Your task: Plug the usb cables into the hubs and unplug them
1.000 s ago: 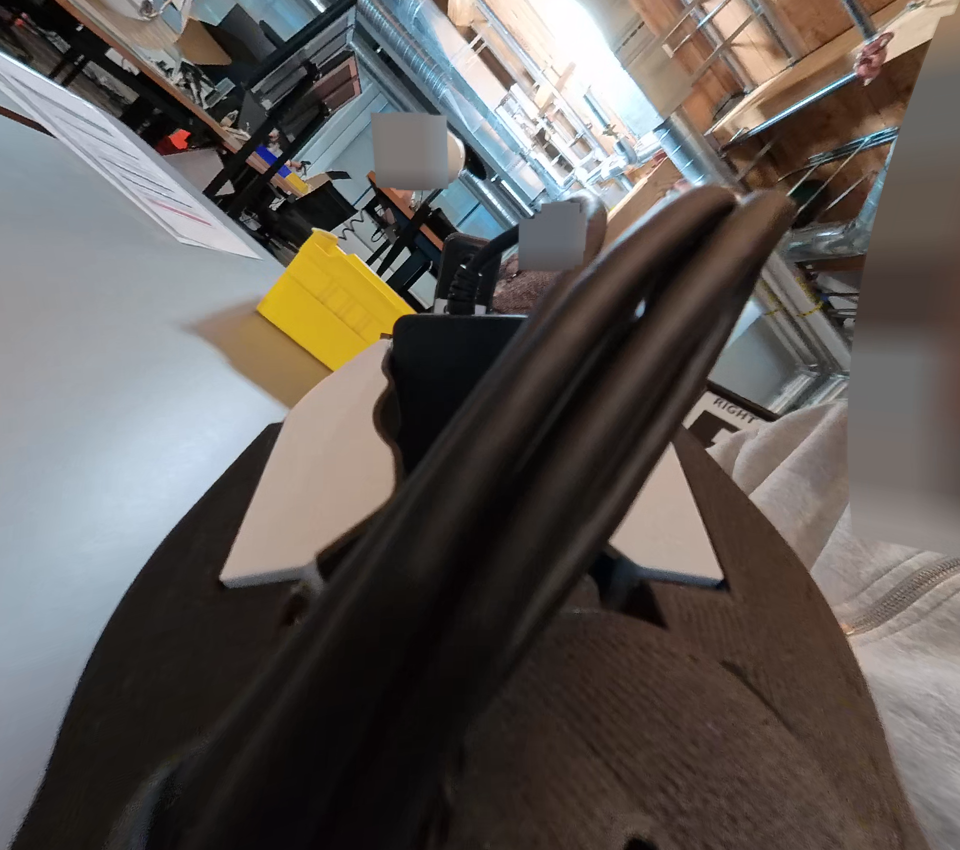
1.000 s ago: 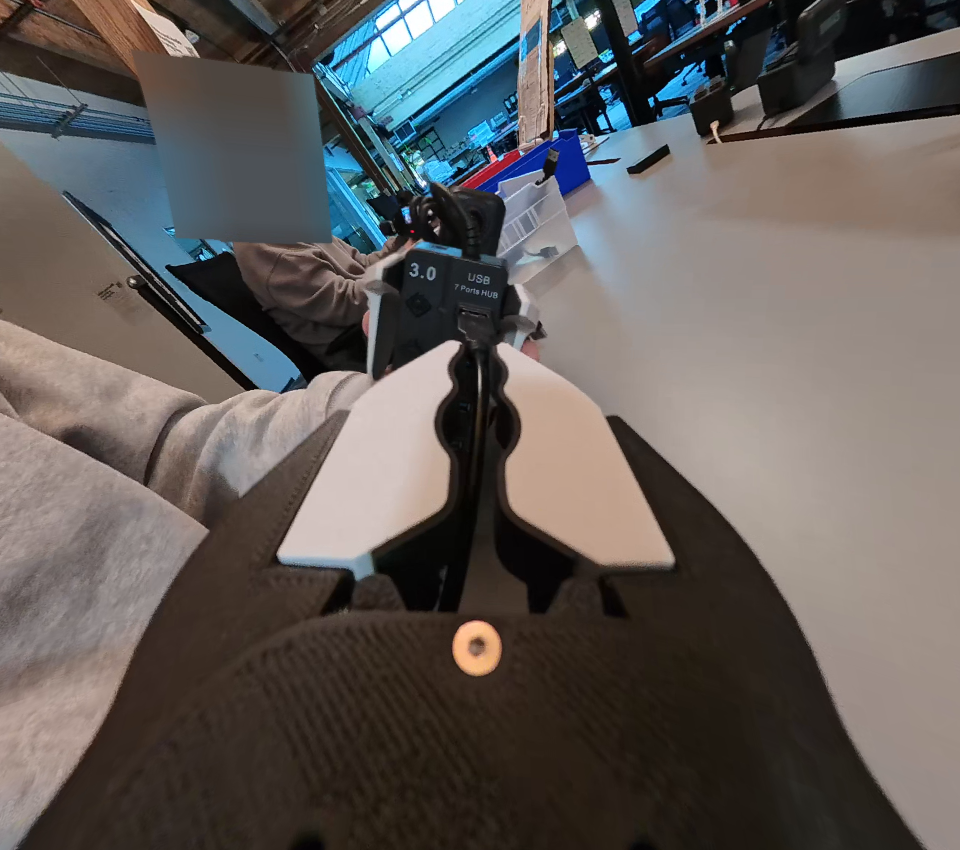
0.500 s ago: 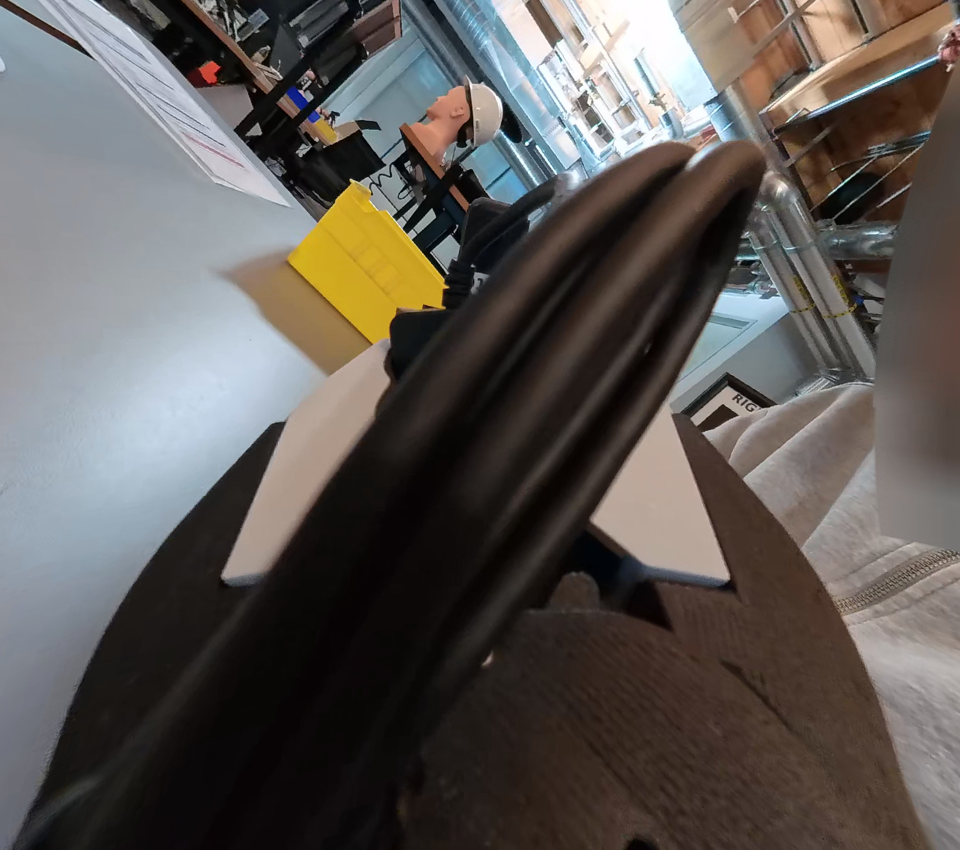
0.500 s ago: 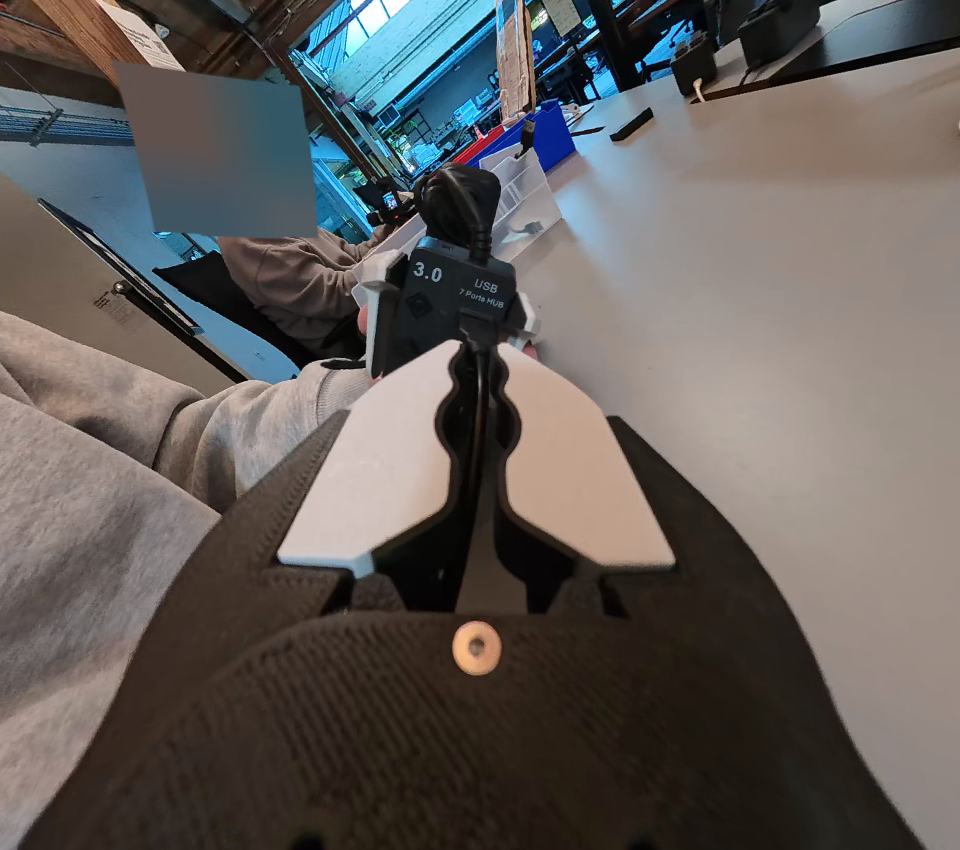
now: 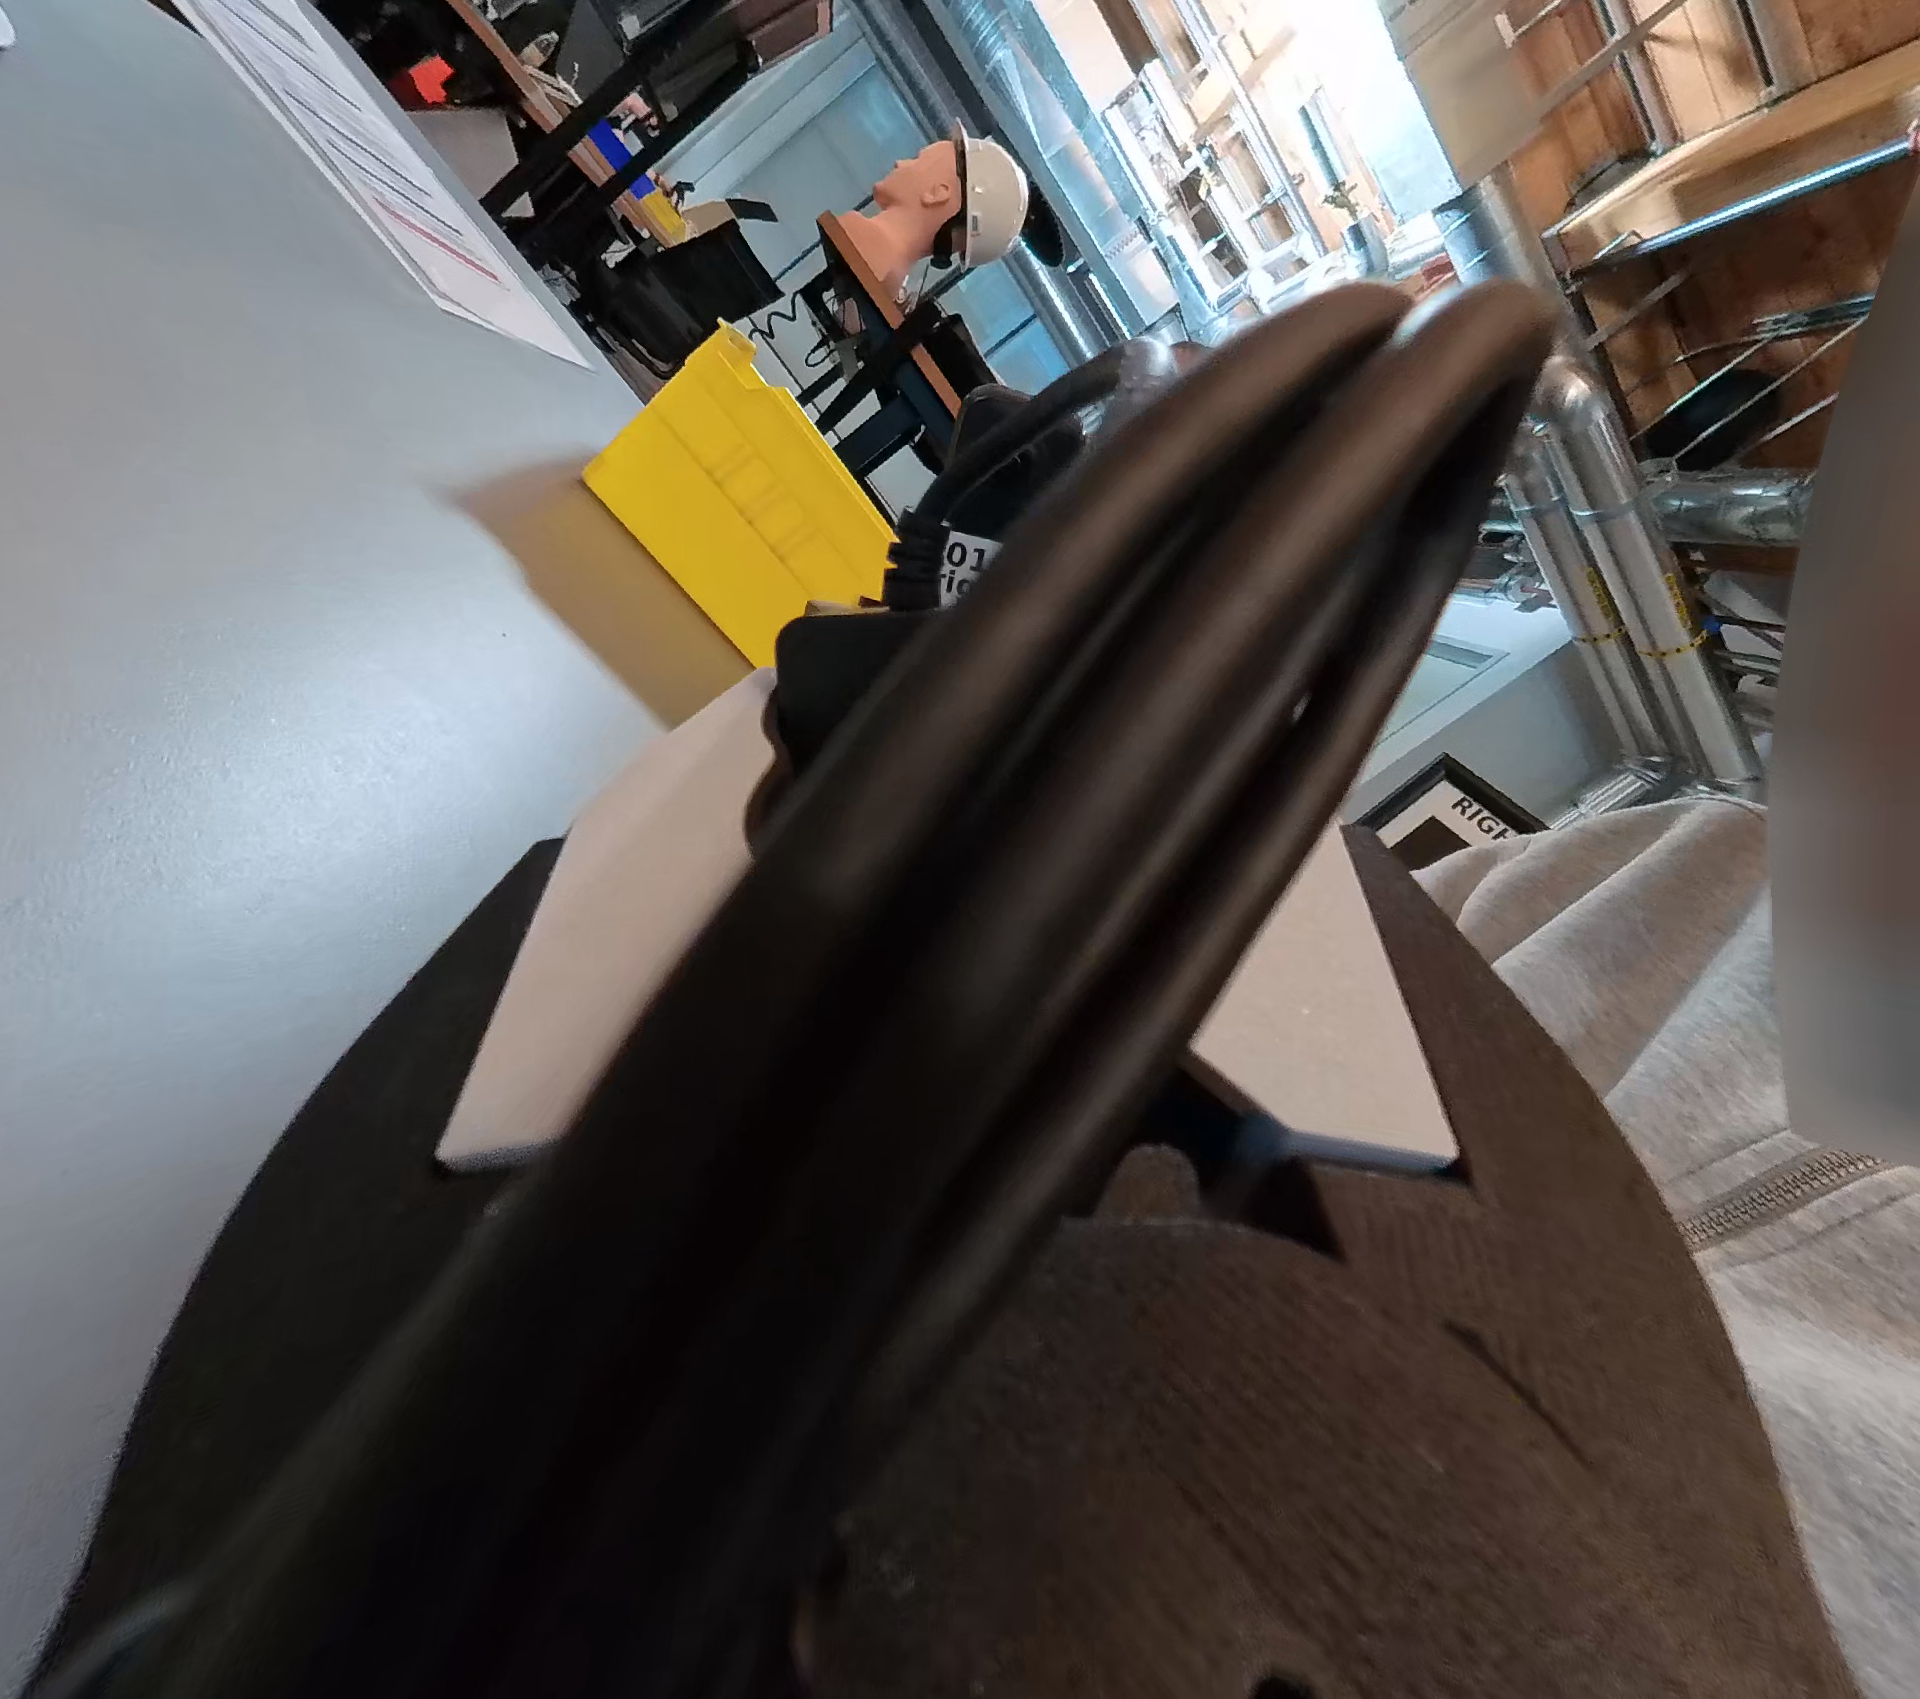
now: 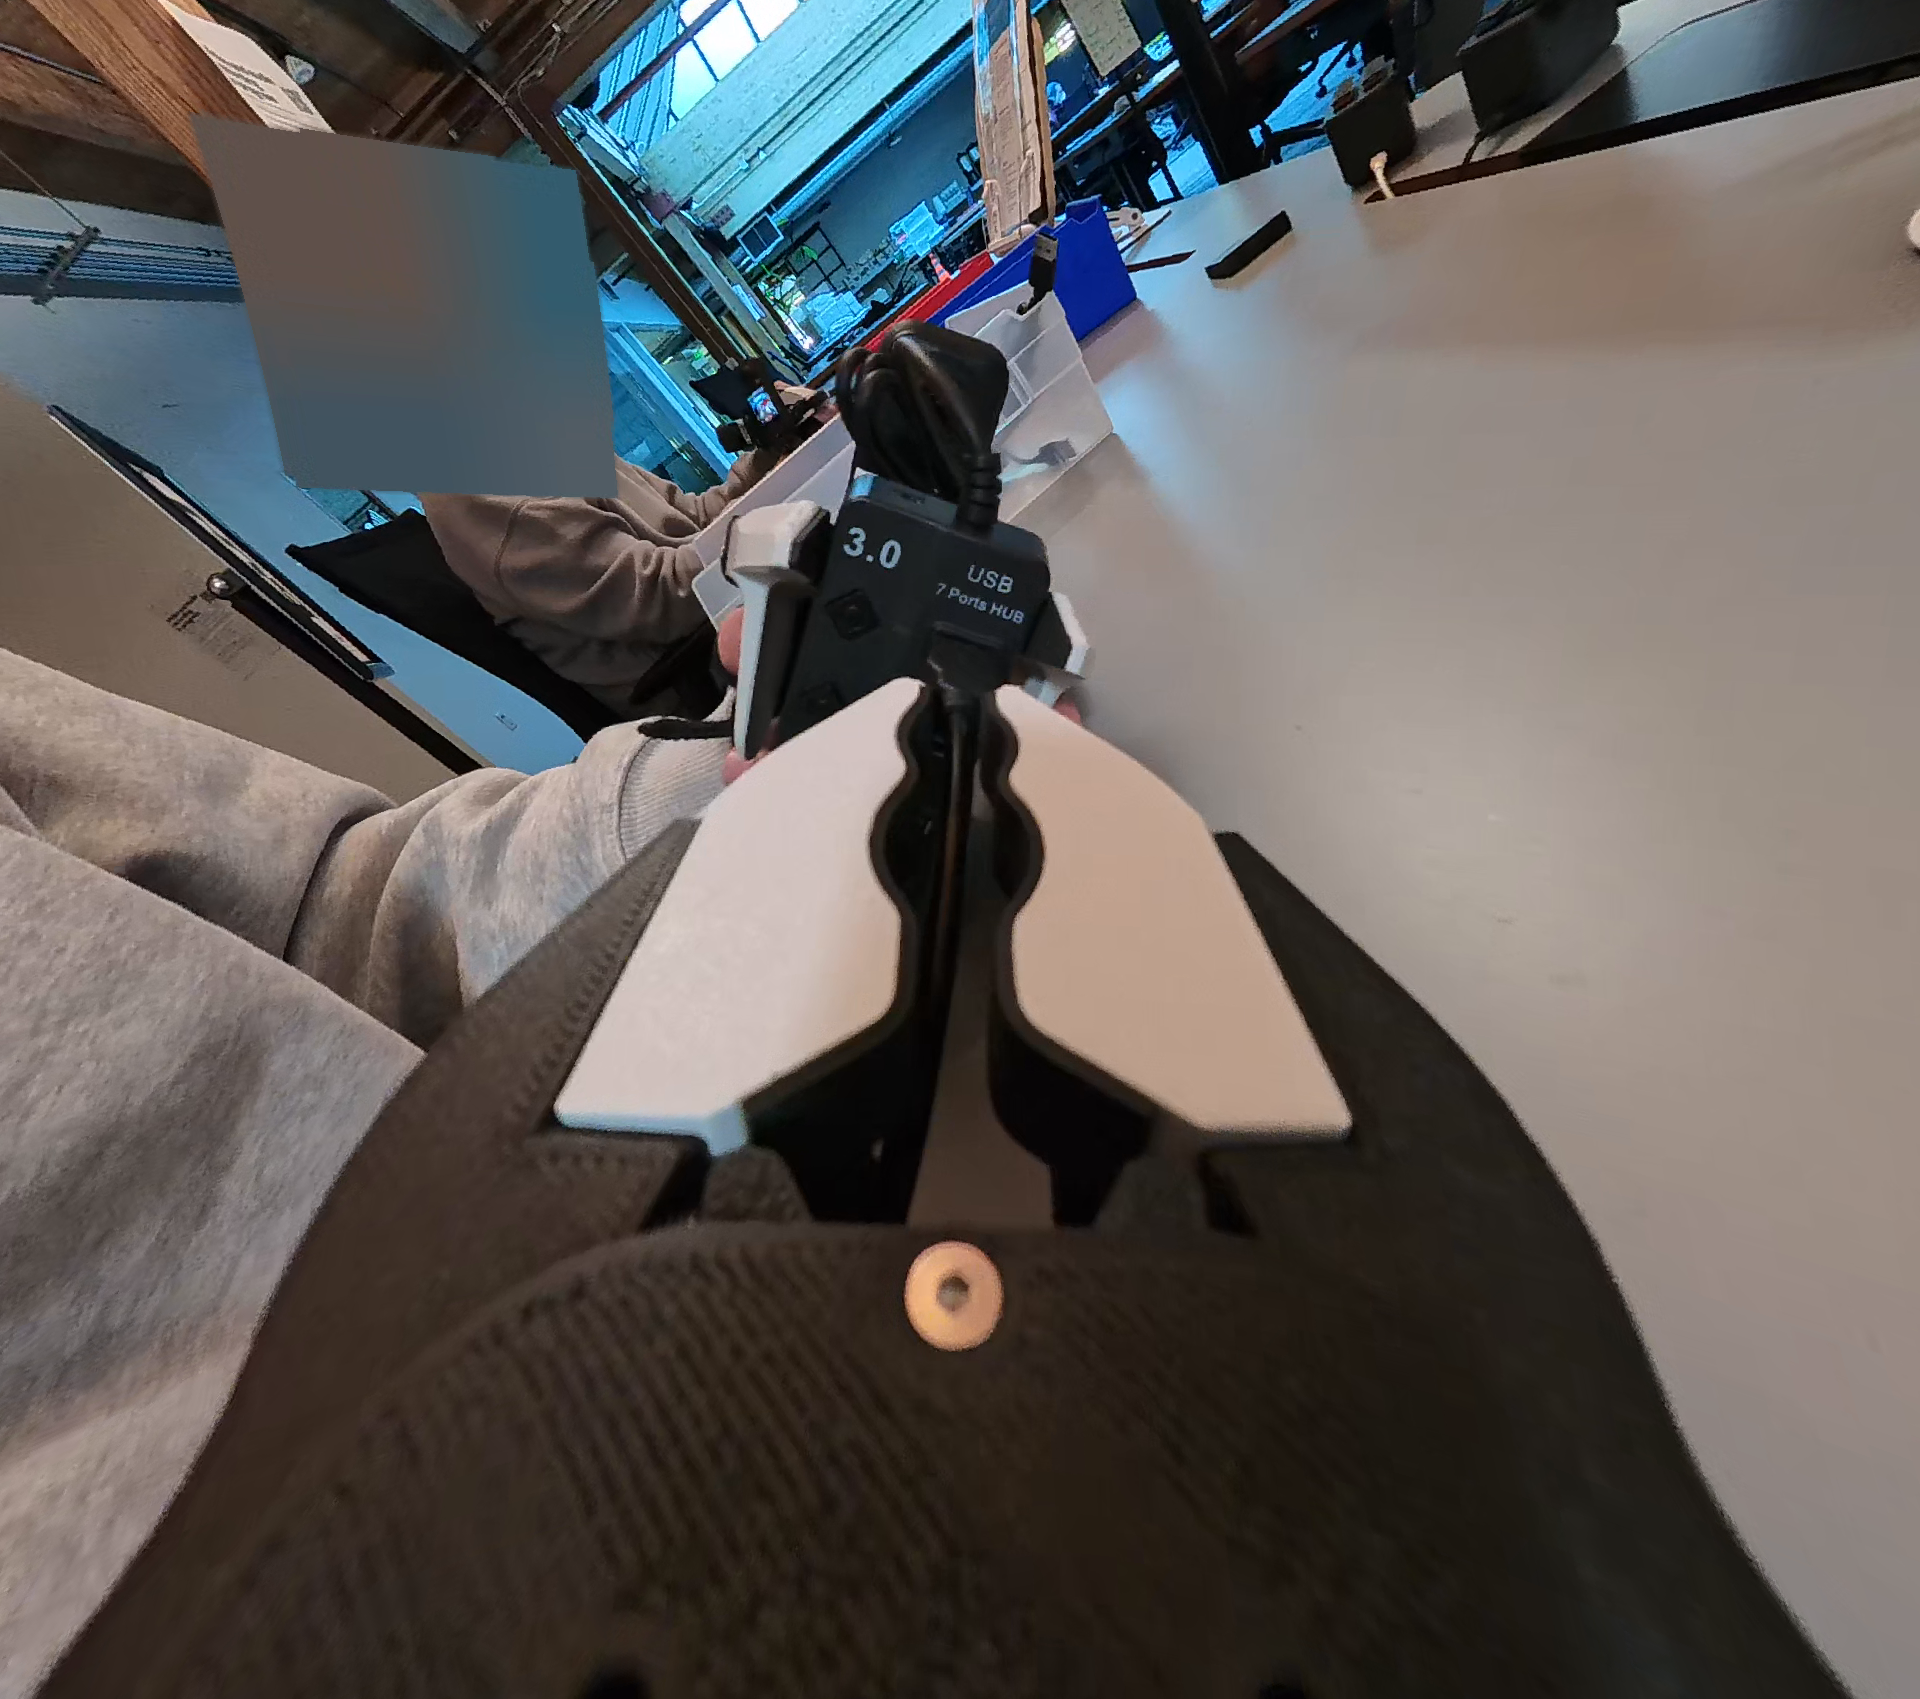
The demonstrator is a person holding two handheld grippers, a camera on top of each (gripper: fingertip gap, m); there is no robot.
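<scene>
A black USB hub [image 6: 914, 600] is held in the air over the grey table, clamped between the white fingers [image 6: 769, 600] of my left gripper. In the left wrist view my left gripper [image 5: 935, 714] is shut on the hub [image 5: 831, 693], and thick black cable loops [image 5: 1091, 714] hide most of it. My right gripper [image 6: 961, 704] is shut on a black USB cable plug [image 6: 966, 662]. The plug sits at a port on the hub's near edge. The hub's own cable [image 6: 925, 402] is bundled behind it.
A yellow bin [image 5: 727, 506] stands on the grey table [image 5: 208, 610] beyond the hub. A clear tray [image 6: 1039, 392], a blue bin [image 6: 1081, 278] and a small black bar [image 6: 1247, 257] lie farther off. A grey sleeve [image 6: 208, 922] is on the left; another person sits behind.
The hub has tilted slightly in the right wrist view, with the plug still at its port. The left wrist view has swung a little. Both grippers stay shut.
</scene>
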